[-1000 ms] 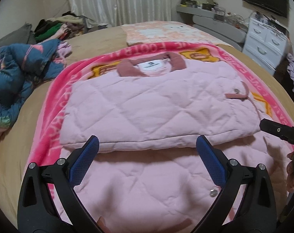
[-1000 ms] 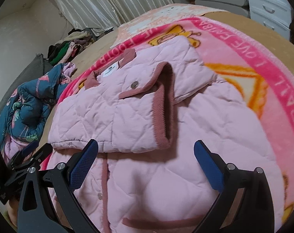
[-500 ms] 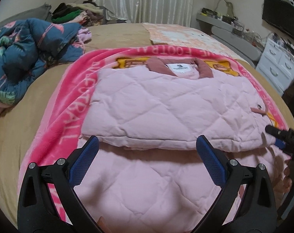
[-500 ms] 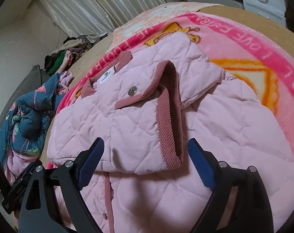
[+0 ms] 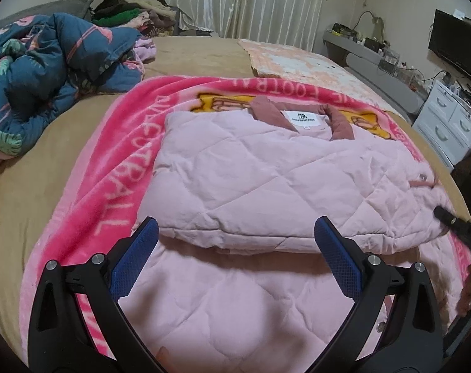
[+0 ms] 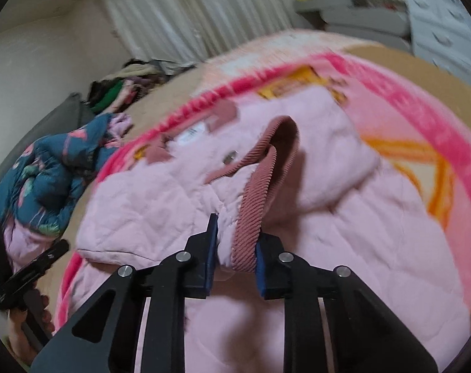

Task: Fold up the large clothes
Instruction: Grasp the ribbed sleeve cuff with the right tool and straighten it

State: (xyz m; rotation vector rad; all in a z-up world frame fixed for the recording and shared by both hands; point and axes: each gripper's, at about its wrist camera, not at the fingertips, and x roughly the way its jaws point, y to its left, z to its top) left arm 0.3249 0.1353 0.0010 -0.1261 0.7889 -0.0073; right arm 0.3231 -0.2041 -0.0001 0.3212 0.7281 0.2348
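A pink quilted jacket (image 5: 266, 186) lies on a bright pink printed blanket (image 5: 117, 161) spread over a tan bed (image 5: 49, 143). Its collar (image 5: 266, 110) with a white label sits at the far end, and a sleeve is folded across the body, forming a thick ridge that runs left to right in the left wrist view.

The left hand-held gripper (image 5: 235, 251) hovers at the near side of that folded ridge with its blue-padded fingers (image 5: 136, 255) spread wide, touching nothing.

The right hand-held gripper (image 6: 235, 248) is pinching the ribbed, dusty-rose cuff (image 6: 254, 205) of the folded sleeve, its blue pads pressed in against the cuff edge and the pink fabric beside it. The cuff opening arches upward beyond the fingers, and a metal snap (image 6: 229, 157) shows on the fabric just left of it. The right wrist view is blurred.

On the far left of the bed rests a crumpled dark blue comforter (image 5: 49, 68) with a pink flamingo pattern, and a heap of clothes (image 5: 126, 15) lies farther back near the curtains (image 5: 244, 3). A white drawer unit (image 5: 446, 121) stands at the far right.
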